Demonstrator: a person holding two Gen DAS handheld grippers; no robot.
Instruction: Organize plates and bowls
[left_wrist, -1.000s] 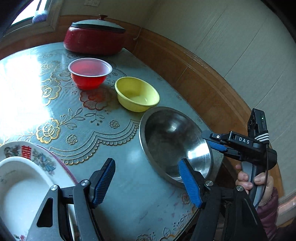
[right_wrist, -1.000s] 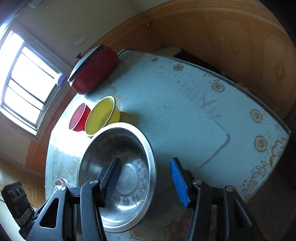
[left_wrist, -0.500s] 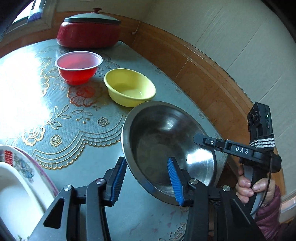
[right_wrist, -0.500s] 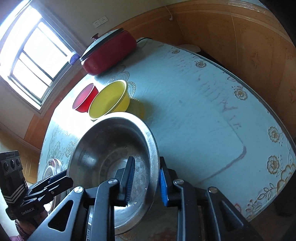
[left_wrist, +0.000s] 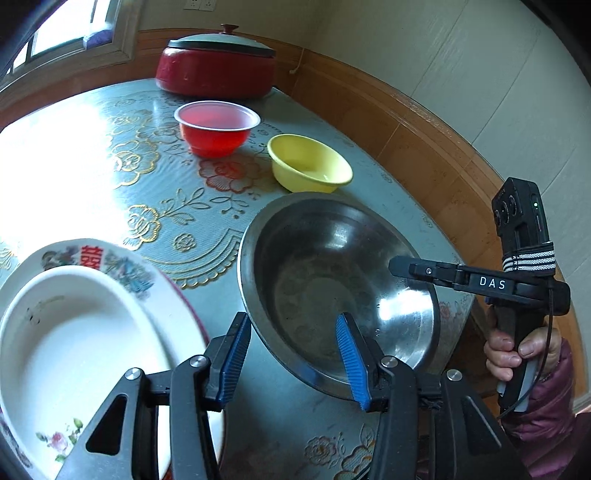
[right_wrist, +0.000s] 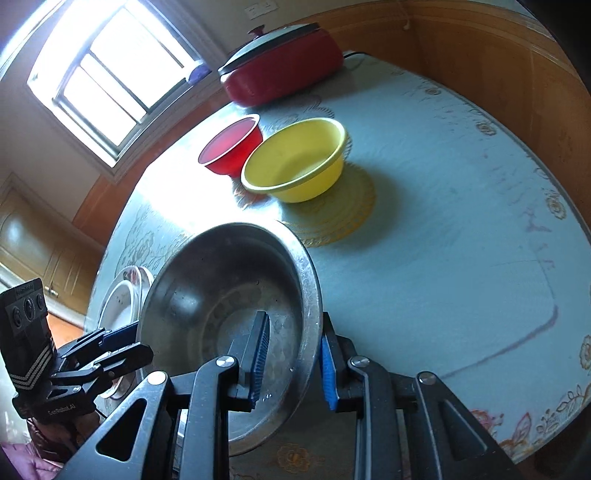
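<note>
On the desk (left_wrist: 92, 177) near its right edge, the steel bowl (left_wrist: 332, 280) sits tilted up with both tools on its rim. Right gripper (right_wrist: 291, 363) is clamped on the rim, 1 of its fingers (right_wrist: 258, 354) inside the bowl and the other outside. Left gripper (left_wrist: 291, 362) is only partly closed, straddling the near rim with a visible gap, not pinching. Just left of it, a white bowl (left_wrist: 70, 339) rests in a flowered plate (left_wrist: 122, 266). Yellow bowl (right_wrist: 295, 162) and red bowl (right_wrist: 231, 147) stand side by side further back, red pot (right_wrist: 284, 74) behind them. Open tablecloth stretches to the right of the steel bowl.
</note>
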